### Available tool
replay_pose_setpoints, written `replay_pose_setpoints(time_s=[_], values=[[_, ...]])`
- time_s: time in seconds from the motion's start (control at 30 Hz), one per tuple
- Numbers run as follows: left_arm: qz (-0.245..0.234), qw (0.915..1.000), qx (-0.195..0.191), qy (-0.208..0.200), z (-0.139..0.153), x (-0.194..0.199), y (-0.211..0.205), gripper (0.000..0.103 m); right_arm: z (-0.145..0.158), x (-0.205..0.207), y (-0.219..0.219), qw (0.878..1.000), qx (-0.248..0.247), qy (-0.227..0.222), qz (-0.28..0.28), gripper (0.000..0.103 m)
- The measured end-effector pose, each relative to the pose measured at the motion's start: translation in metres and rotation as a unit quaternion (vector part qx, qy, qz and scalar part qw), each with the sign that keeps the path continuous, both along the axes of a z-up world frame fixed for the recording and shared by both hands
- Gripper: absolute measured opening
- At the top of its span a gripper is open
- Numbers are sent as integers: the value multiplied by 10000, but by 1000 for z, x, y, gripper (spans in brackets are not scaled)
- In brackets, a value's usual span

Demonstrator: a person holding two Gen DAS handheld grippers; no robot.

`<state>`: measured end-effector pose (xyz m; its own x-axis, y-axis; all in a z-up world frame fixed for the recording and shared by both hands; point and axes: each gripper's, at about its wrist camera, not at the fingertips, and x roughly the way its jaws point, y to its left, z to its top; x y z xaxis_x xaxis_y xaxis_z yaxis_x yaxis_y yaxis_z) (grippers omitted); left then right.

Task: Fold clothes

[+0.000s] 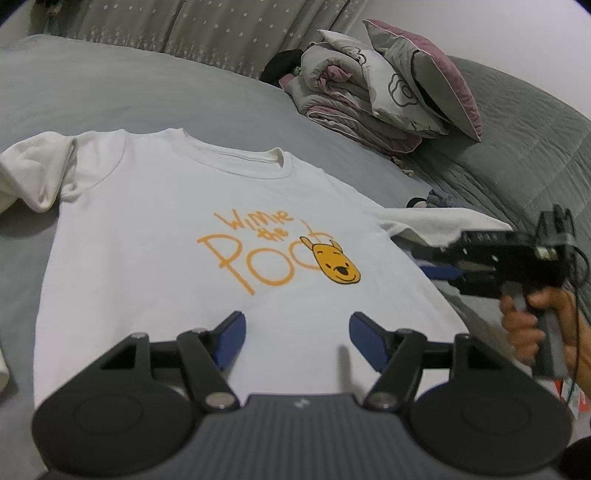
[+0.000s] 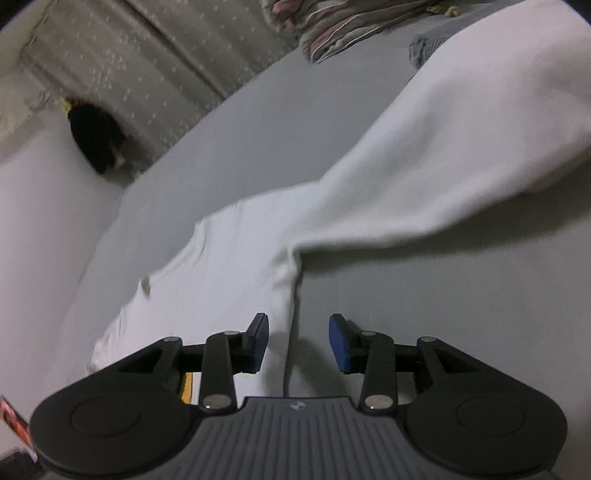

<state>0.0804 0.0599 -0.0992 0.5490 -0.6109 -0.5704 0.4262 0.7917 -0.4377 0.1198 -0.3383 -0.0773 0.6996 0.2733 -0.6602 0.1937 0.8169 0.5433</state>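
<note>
A white T-shirt with an orange bear print lies face up on the grey bed sheet, collar toward the far side. Its left sleeve is bunched up. My left gripper hovers open over the shirt's lower front, nothing between its blue pads. My right gripper, held in a person's hand, sits at the shirt's right edge beside the spread right sleeve. In the right wrist view the right gripper is open above the shirt's side edge, and the sleeve lies beyond it, ungripped.
A folded quilt and pillows are stacked at the far right of the bed, next to a grey quilted blanket. A star-patterned headboard runs along the back. A dark object sits by the bed's far corner.
</note>
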Motion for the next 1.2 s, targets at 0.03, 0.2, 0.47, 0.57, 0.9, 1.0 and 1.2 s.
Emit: replay_pose_setpoints(time_s=[0.03,0.2,0.47,0.57,0.9,1.0,1.2], values=[[4,10000,0,1,0,0,0,65,1,-5,3,10000,-27,38,40,37],[44,10000,-36,12,0,-1,1,64,3,-23,14,9996,-219,126,149,37],[98,9999,22,-38,0,-3,-1,65,1,-37,52,9913,-1281,138,281,36],[78,9999,39,-55,0,-4,0,65,3,-40,75,9774,-2052,92,492,17],[-13,9999,79,-81,0,-6,2,64,17,-47,83,9541,-2976,345,-29,21],[-20,9999,77,-71,0,-6,2,65,27,-59,54,9715,-2313,393,-337,24],[12,9999,123,-68,1,-5,-2,66,33,-86,14,9887,-1274,522,-591,27]])
